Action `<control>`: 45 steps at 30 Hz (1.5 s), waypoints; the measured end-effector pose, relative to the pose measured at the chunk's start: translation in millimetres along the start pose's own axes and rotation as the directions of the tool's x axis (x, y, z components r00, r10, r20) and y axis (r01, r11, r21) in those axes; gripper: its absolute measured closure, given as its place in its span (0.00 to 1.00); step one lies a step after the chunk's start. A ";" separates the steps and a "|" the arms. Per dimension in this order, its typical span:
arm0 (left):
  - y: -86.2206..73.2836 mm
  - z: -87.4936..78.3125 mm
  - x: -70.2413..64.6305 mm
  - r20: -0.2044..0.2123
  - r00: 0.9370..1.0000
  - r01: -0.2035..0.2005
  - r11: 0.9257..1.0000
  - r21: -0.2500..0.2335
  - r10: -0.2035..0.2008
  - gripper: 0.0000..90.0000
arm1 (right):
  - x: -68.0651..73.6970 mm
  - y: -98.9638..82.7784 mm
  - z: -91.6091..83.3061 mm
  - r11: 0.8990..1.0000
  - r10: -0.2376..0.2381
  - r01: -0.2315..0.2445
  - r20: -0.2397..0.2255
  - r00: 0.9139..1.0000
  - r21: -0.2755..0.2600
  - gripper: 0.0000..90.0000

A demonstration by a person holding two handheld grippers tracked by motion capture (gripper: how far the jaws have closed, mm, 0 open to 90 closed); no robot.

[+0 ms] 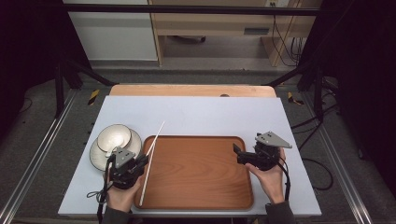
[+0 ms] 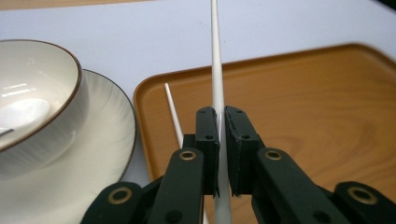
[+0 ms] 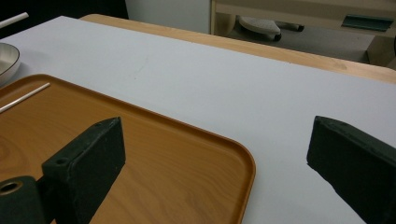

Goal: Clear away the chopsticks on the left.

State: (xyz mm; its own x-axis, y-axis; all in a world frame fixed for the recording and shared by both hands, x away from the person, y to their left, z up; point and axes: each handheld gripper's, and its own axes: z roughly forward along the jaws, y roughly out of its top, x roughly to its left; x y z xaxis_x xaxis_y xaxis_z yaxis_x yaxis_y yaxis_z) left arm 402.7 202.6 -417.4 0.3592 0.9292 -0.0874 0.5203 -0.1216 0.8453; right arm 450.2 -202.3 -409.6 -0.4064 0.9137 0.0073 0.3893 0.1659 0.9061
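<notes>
The left gripper (image 1: 141,161) is closed on one white chopstick (image 2: 218,93), clamped between its two black pads. In the left gripper view the stick passes through the jaws and runs on away from the camera. In the high view this held chopstick (image 1: 156,136) slants from the near-left corner of the wooden tray (image 1: 201,196) up and away to the far right, its far tip over the pale table mat (image 1: 205,114) just beyond the tray's far-left corner.

A second white chopstick (image 2: 173,114) lies on the tray floor just left of the held one, along the tray's left rim; the right gripper view shows its end (image 3: 25,97) resting inside the tray.

To the left of the tray, a cream bowl (image 1: 113,137) with a dark rim sits on a matching plate (image 1: 100,158), just beyond the left gripper.

The right gripper (image 1: 239,154) is wide open, with nothing between its jaws. It hovers over the right edge of the tray, pointing left.
</notes>
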 end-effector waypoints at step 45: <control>-56.5 35.4 -22.6 -0.149 0.984 0.112 0.991 0.066 -0.102 0.93 | 2.5 -3.4 6.2 1.000 -0.009 0.009 -0.011 1.000 0.025 0.05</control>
State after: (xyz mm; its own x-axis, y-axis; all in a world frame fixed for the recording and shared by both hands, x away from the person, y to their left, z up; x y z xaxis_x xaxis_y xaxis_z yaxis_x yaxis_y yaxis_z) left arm 392.6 176.1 -481.8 0.1853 0.9782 -0.0934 0.6075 -0.0393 0.7934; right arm 453.0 -198.3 -415.3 -0.4187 0.9081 0.0038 0.4063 0.1836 0.8951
